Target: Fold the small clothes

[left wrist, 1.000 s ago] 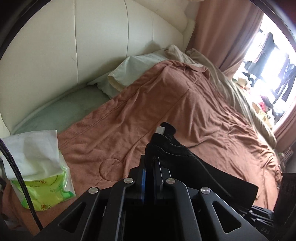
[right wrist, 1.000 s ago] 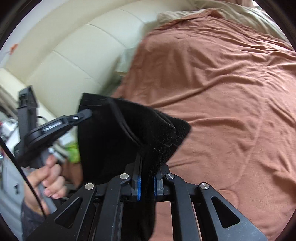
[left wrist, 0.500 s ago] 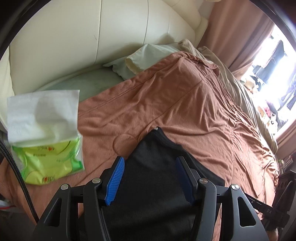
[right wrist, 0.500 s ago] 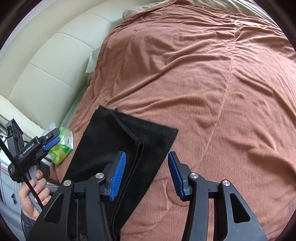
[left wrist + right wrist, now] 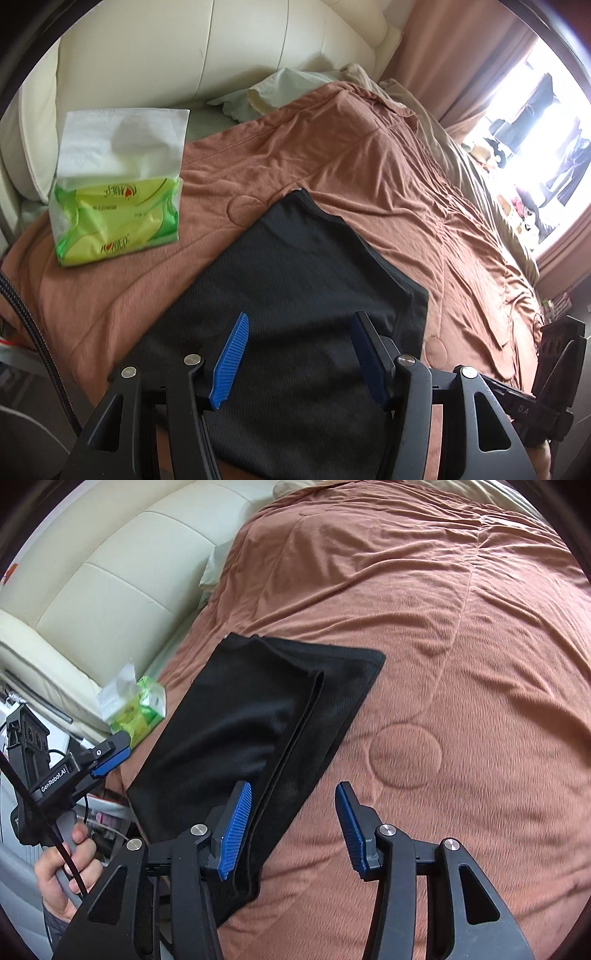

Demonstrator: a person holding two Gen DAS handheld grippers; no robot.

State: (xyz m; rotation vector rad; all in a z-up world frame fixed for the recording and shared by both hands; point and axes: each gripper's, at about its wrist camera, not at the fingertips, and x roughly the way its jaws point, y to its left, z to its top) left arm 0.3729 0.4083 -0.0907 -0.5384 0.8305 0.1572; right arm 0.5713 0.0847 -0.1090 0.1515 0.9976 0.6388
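A black ribbed garment [image 5: 295,295] lies folded flat on the brown bedspread [image 5: 369,166], near the bed's edge. My left gripper [image 5: 299,354] hovers open above its near part, with nothing between the blue pads. In the right wrist view the same garment [image 5: 258,716] shows a folded edge running lengthwise. My right gripper [image 5: 291,830] is open over the garment's near right edge, its left pad [image 5: 234,830] above the cloth and its right pad [image 5: 349,830] above the bedspread [image 5: 443,627]. The left gripper [image 5: 110,755], held by a hand [image 5: 70,864], appears at the left.
A green tissue pack [image 5: 114,206] with white tissue sticking out sits on the bedspread to the left of the garment. A cream padded headboard [image 5: 166,48] and pillows [image 5: 280,88] lie beyond. A bright window [image 5: 535,140] and a curtain are at the right.
Both grippers were shut on the black garment and holding it up a second ago. They have opened and let it go, and it now lies flat on the bedspread while both pull back.
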